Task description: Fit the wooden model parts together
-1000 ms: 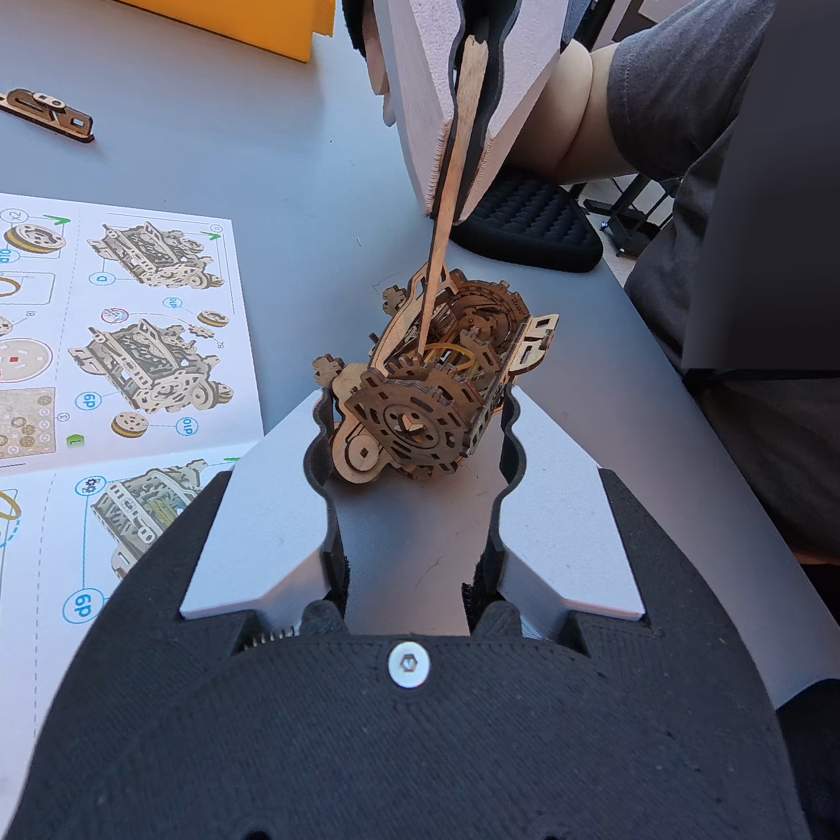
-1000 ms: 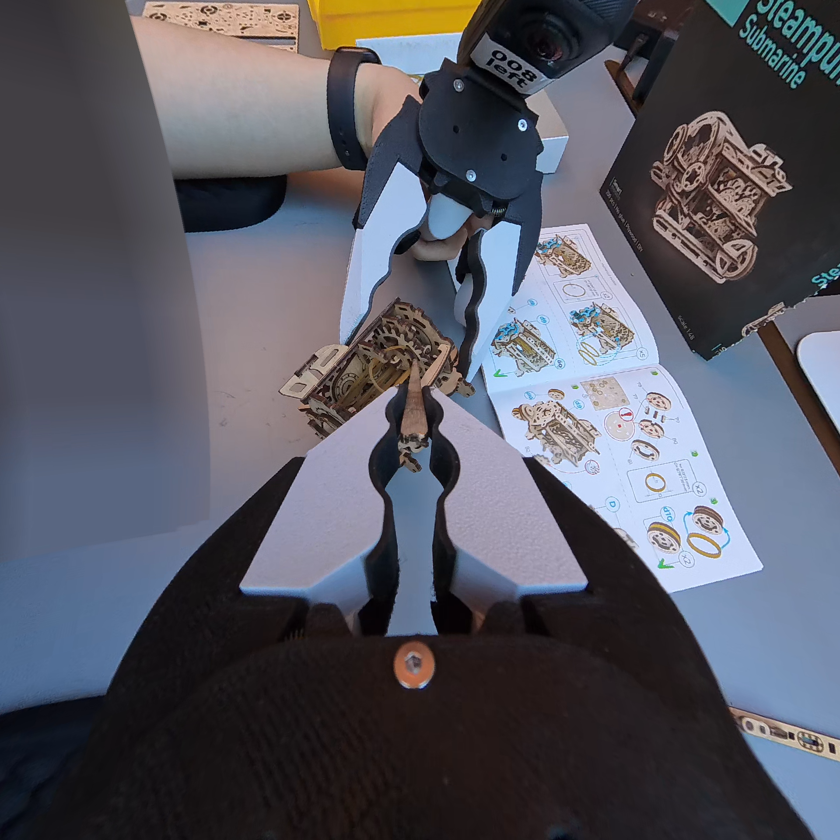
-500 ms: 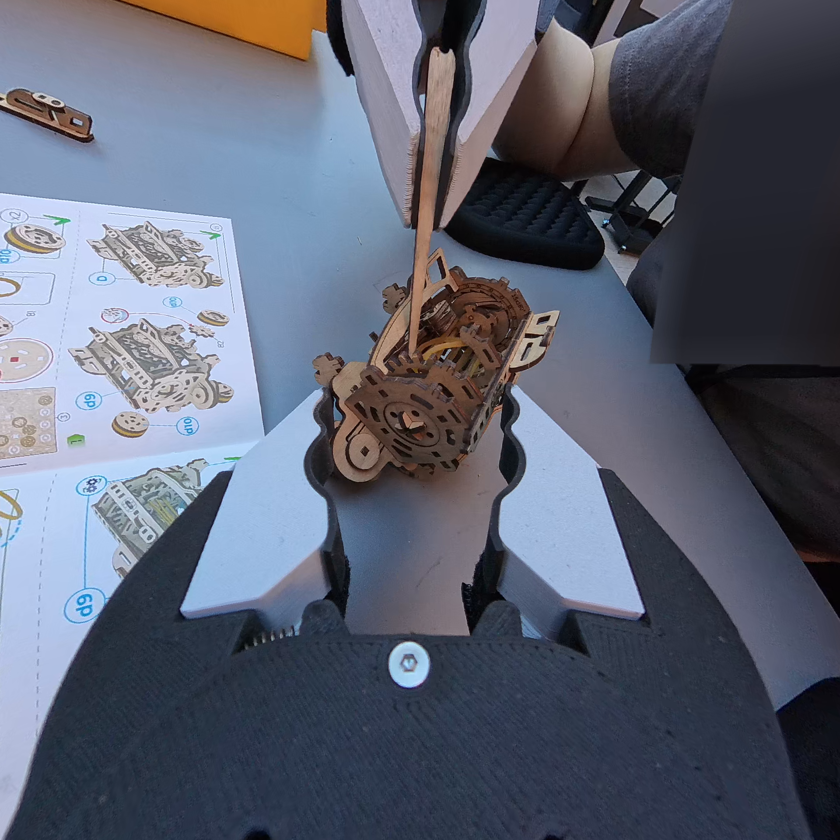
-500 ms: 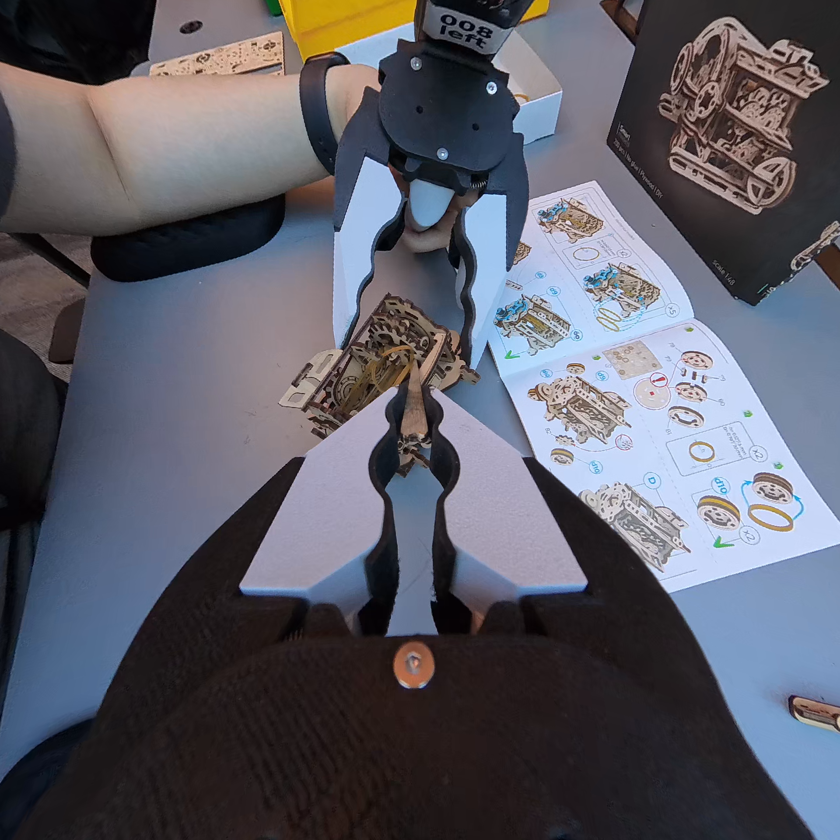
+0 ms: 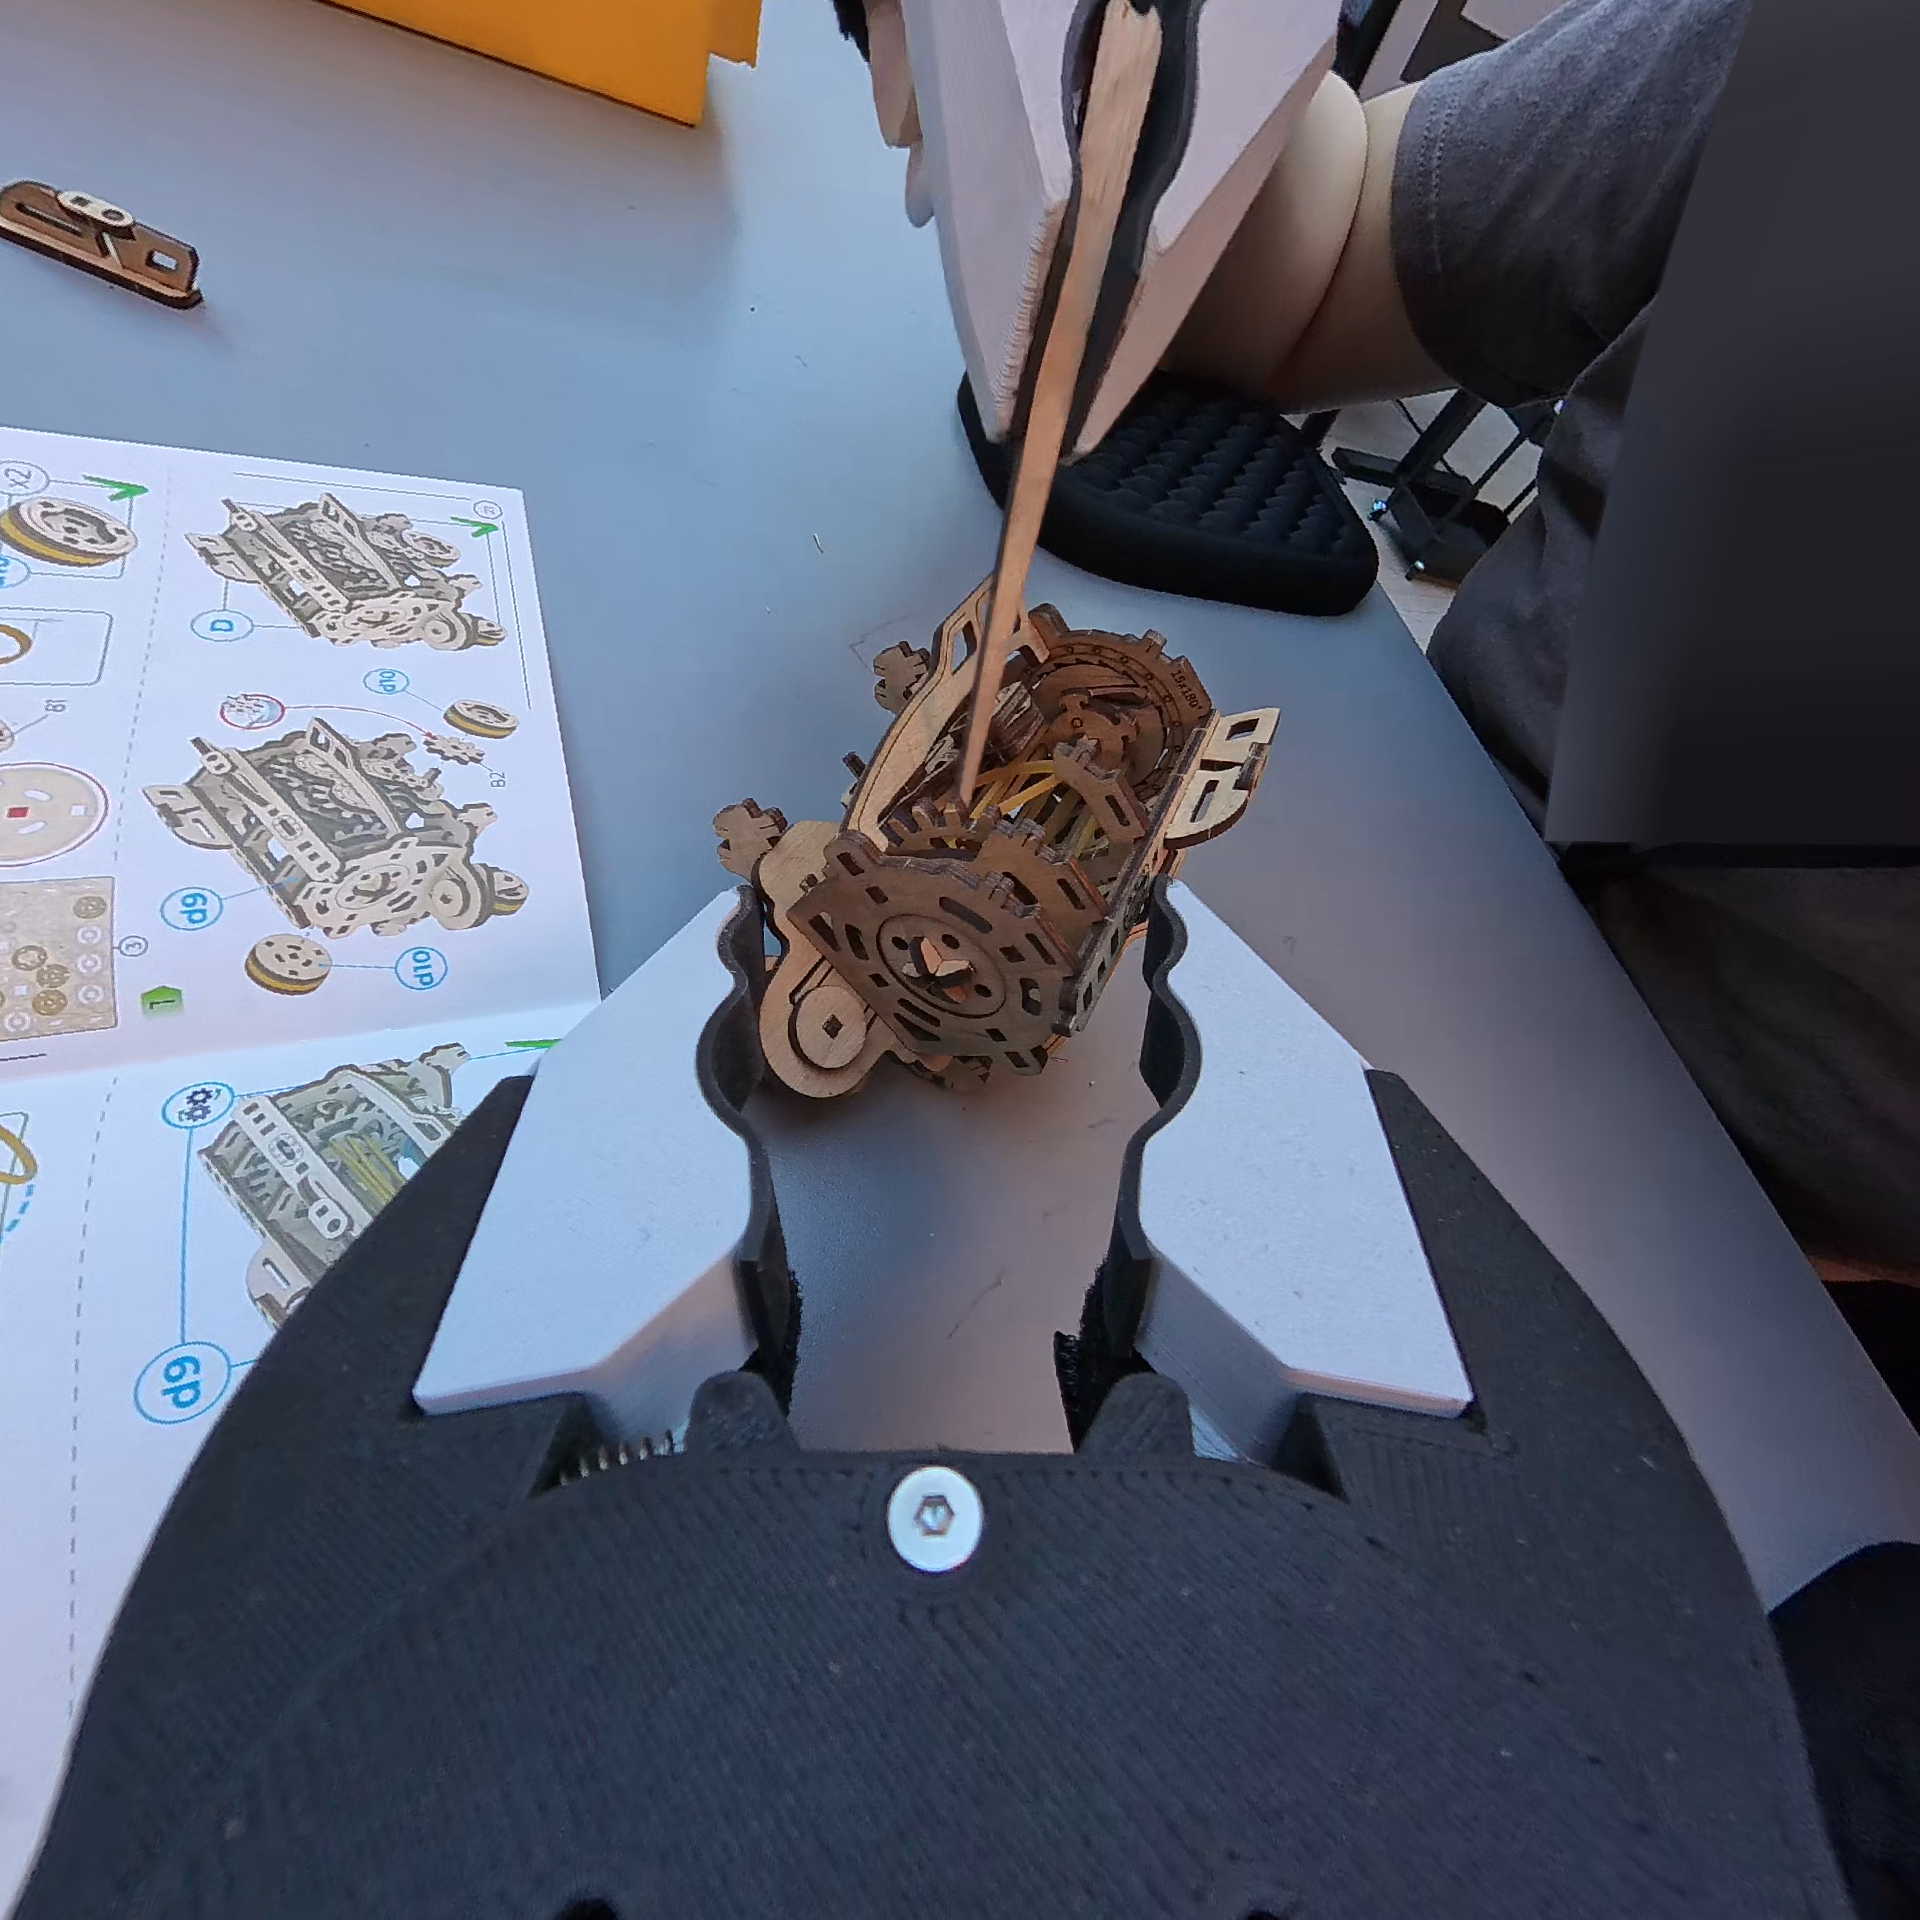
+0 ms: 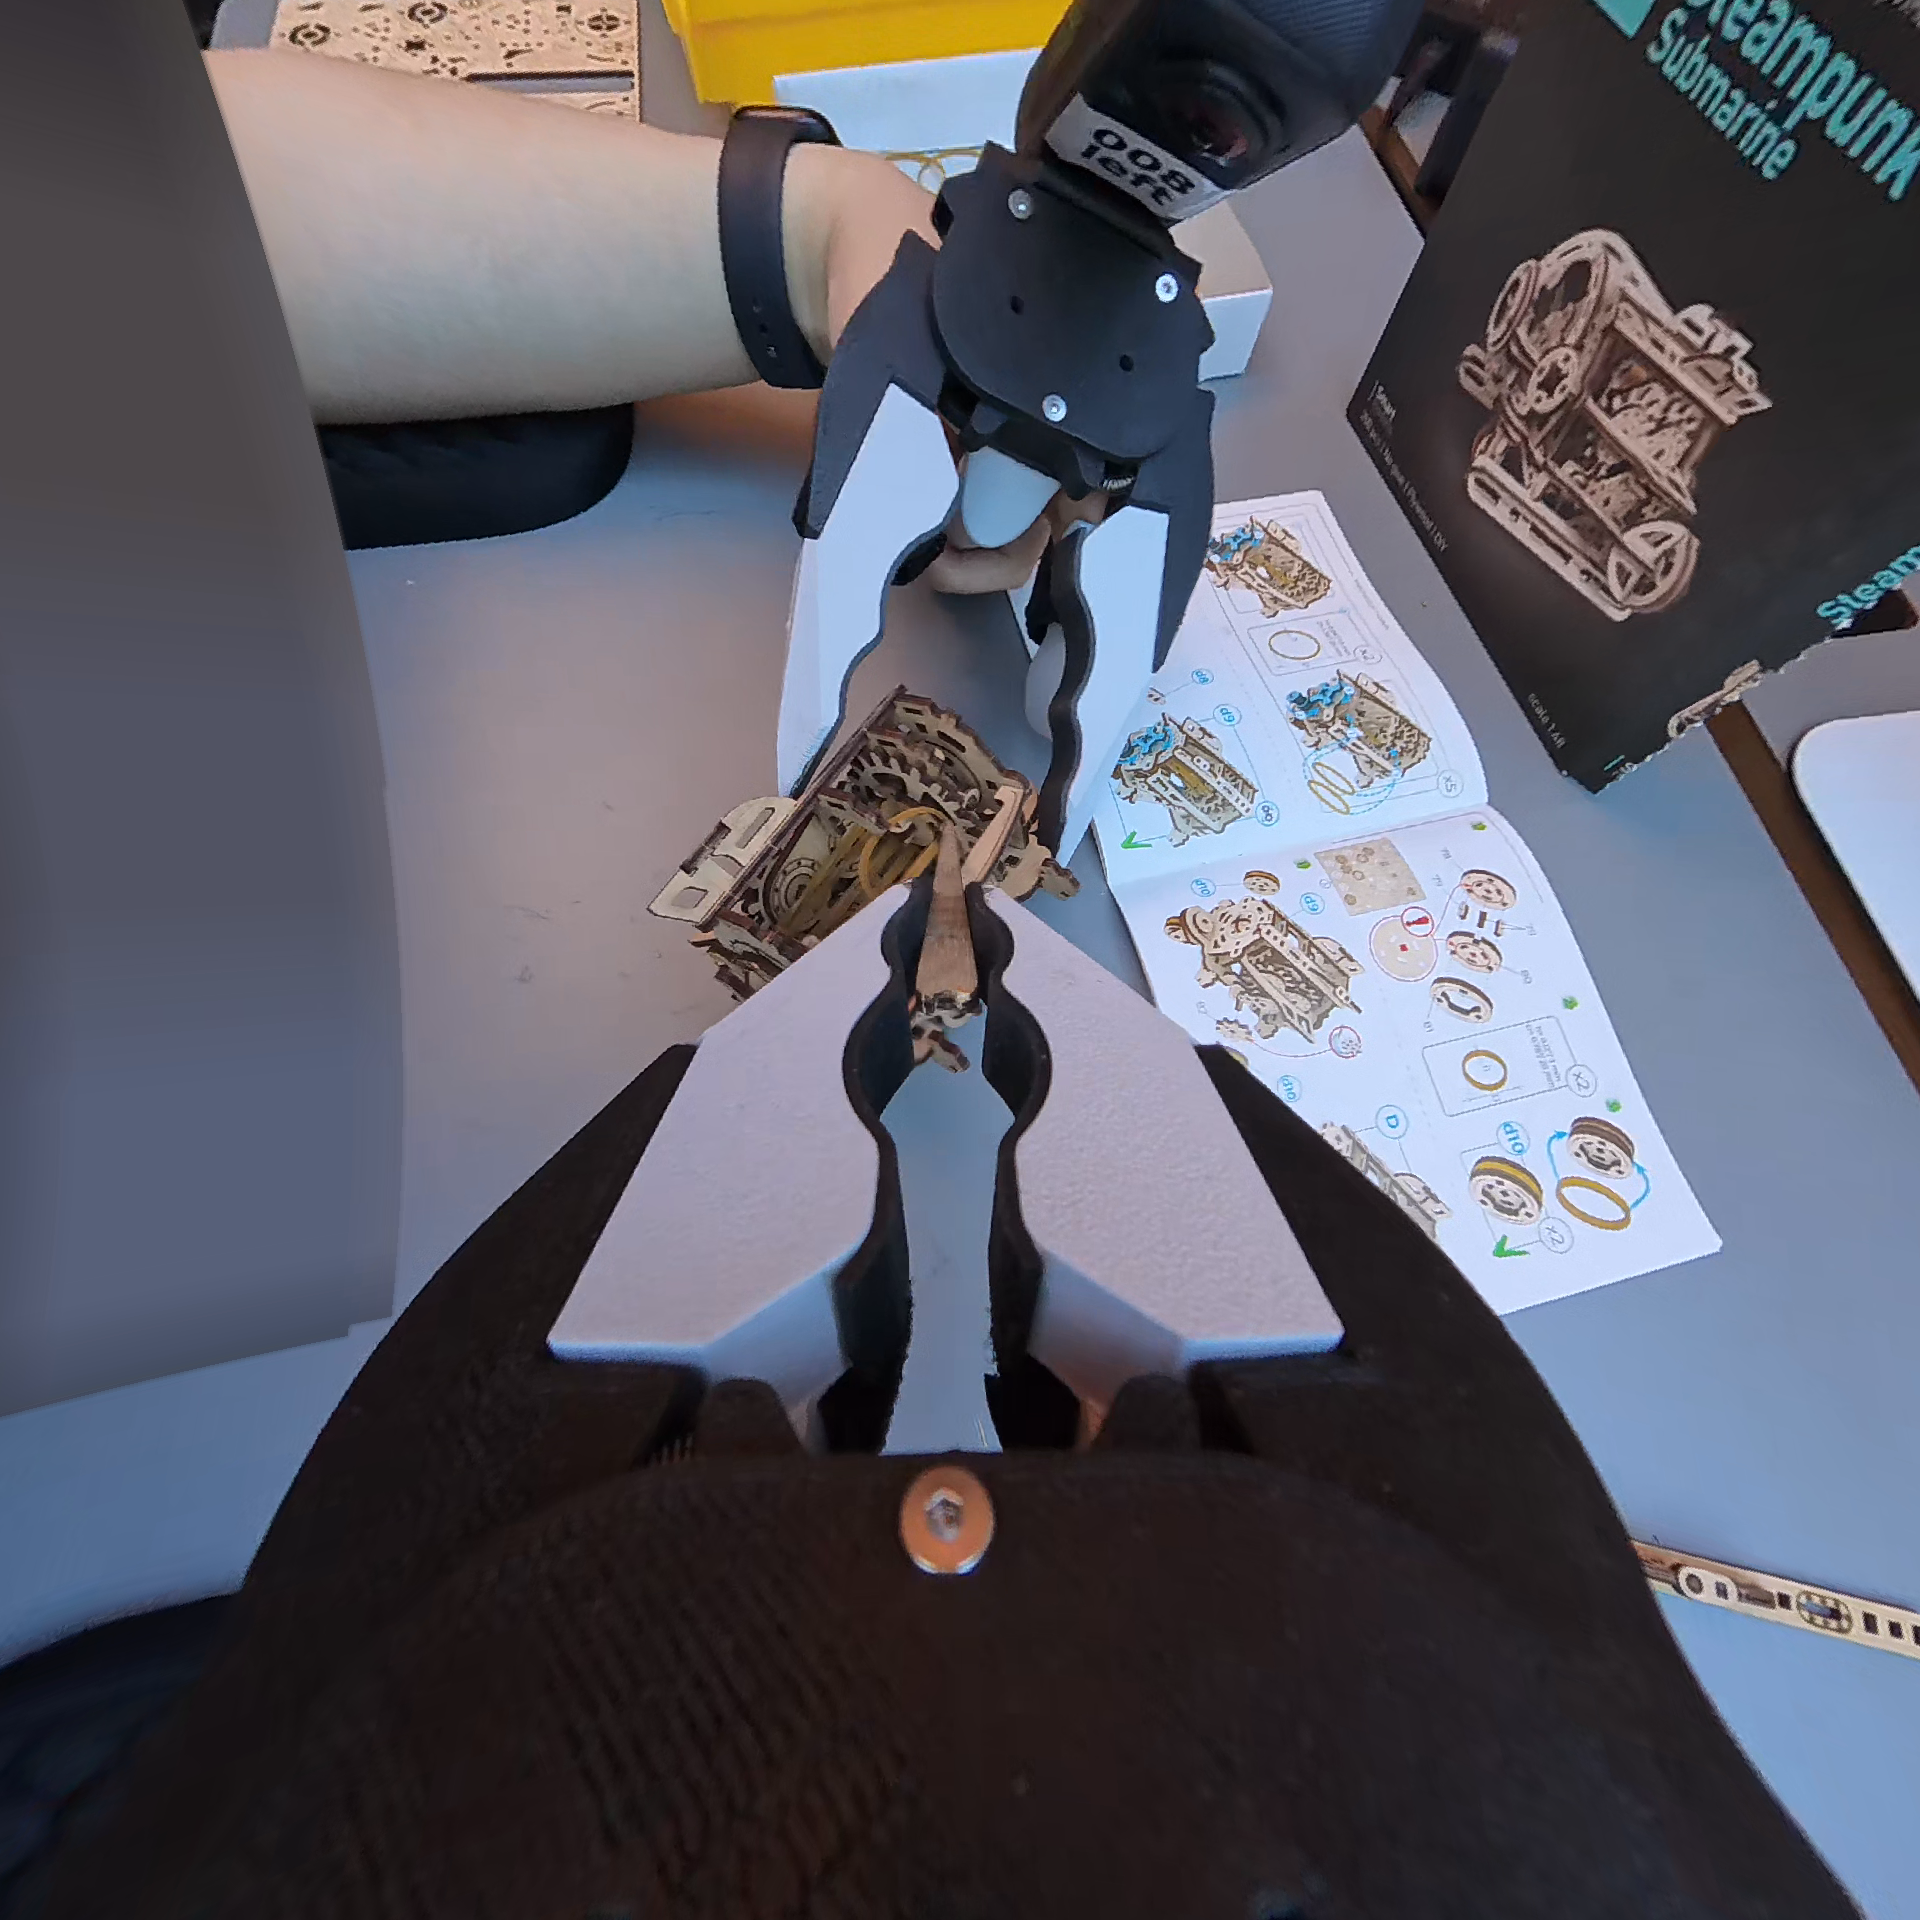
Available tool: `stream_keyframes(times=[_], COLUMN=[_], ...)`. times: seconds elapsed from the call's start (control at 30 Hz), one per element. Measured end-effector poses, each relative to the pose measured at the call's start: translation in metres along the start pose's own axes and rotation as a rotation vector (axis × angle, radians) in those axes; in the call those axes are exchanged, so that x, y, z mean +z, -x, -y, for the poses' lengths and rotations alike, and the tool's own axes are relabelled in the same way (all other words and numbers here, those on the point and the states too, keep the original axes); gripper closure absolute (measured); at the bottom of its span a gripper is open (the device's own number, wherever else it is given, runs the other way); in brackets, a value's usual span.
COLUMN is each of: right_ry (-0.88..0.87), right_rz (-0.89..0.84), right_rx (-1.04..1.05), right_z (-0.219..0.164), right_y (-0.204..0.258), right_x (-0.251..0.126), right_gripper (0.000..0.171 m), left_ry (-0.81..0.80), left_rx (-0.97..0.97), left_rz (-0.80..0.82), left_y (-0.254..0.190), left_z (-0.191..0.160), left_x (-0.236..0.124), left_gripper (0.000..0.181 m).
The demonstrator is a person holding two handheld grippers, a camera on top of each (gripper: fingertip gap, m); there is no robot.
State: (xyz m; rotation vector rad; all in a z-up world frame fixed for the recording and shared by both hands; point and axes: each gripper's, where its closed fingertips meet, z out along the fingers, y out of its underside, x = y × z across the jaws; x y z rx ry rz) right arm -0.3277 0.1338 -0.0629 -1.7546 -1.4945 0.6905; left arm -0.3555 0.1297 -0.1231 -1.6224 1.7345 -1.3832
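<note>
The wooden model, a small gear-filled box with yellow rubber bands inside, sits tilted on the grey table. My left gripper is shut on it, one fingertip on each side. My right gripper is shut on a thin pointed wooden stick. The stick's tip pokes down into the model among the rubber bands. In the left wrist view the right gripper comes in from the top, and the stick slants down into the model.
An open instruction booklet lies to the left of the model. A black box with the model's picture stands behind it. A loose wooden part, a yellow box, a black wrist rest and a wooden strip lie around. The gap from one gripper's tips to the other's is roughly 7 cm.
My right gripper has shifted and tilted, so the stick now leans in from the upper right. Its tip stays among the rubber bands. The left gripper and the model have not moved.
</note>
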Motion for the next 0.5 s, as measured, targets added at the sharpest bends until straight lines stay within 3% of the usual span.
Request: stream_keyframes(times=[0.03,0.5], right_ry=[0.007,-0.013], right_rz=[0.004,-0.017], right_rx=[-0.003,-0.054], right_z=[-0.0007,0.0022], right_y=[0.0013,0.0030], right_x=[0.0009,0.0064], right_gripper=[0.166,0.166], left_ry=[0.000,0.006], left_rx=[0.000,0.002], left_rz=[0.000,-0.003], left_y=[0.0000,-0.0004], left_z=[0.0000,-0.0011], left_x=[0.0001,-0.0003], left_gripper=[0.109,0.109])
